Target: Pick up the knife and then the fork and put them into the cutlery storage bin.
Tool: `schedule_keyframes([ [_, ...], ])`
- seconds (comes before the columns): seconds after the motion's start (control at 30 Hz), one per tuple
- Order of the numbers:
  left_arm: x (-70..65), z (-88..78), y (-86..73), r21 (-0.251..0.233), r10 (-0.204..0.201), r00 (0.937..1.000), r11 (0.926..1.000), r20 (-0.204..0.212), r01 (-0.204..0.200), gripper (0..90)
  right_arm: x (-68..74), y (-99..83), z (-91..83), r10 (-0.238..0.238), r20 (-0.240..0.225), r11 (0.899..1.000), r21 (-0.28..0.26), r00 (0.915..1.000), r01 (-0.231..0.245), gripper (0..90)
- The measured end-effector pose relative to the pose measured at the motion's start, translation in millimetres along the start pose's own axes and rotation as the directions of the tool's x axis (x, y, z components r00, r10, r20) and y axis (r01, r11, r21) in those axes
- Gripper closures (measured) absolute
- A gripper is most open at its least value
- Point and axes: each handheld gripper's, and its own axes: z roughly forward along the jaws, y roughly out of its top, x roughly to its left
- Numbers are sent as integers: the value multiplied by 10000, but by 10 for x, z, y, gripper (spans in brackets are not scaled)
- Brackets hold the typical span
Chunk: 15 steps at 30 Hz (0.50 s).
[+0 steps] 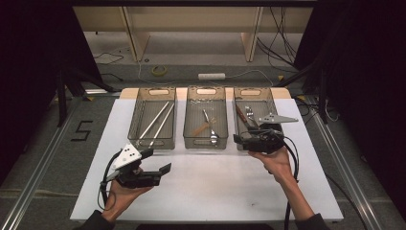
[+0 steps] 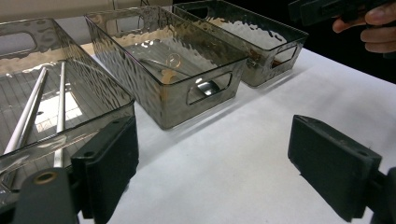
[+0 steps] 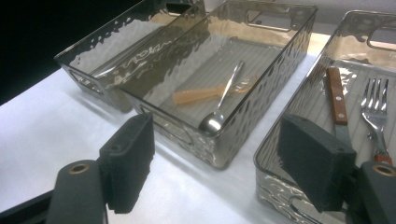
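Three clear smoked-plastic bins sat in a row on the white table (image 1: 206,191). Left bin (image 1: 152,122) held two long metal rods (image 1: 155,123). Middle bin (image 1: 206,122) held a steel spoon (image 3: 223,100) lying across a flat tan wooden spoon (image 3: 201,94). Right bin (image 1: 256,103) held a wooden-handled knife (image 3: 337,100) beside a steel fork (image 3: 376,109).

Right gripper (image 3: 219,161) hovered at the near end of the right bin, jaws spread with nothing between them, just above knife and fork. Left gripper (image 2: 212,163) rested low over bare table in front of the left bin, jaws spread wide, nothing held.
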Motion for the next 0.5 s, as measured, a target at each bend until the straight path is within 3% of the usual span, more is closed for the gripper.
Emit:
schedule_keyframes([
  [0.5, -4, 12, 12, -19, 8, 10000, 10000, 14, -8, 160, 69, -186, -58, 168, -466, 9991, -373, 9988, -186, 268],
])
